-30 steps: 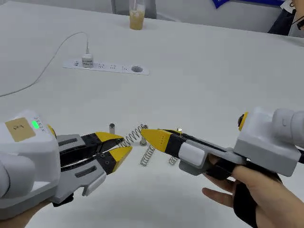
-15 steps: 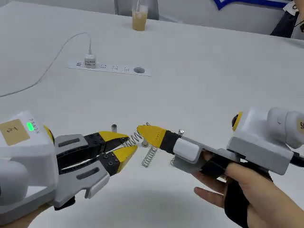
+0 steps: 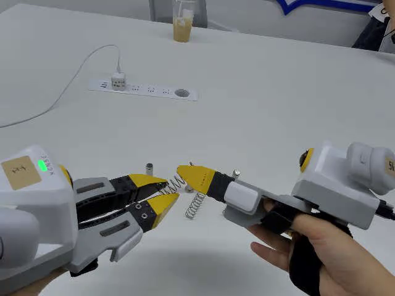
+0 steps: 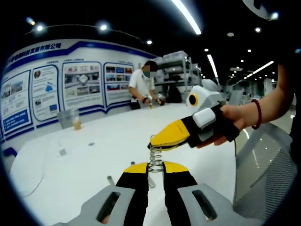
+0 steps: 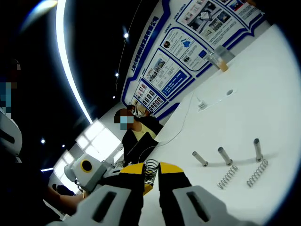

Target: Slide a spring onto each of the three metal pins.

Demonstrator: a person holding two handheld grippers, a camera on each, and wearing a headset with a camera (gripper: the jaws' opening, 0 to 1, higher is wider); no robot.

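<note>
Where left tool [image 4: 155,167], right tool [image 5: 151,165] pinch: coiled spring [image 4: 155,155].

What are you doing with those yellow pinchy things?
A person holds a hand-held gripper in each hand over a white table. The left hand-held gripper and the right hand-held gripper both pinch one spring, held up between them. The three metal pins stand bare on the table, and two more springs lie near them. No spring is on a pin yet.

White table [image 3: 278,105], blue-trimmed poster wall [image 4: 51,92]
</note>
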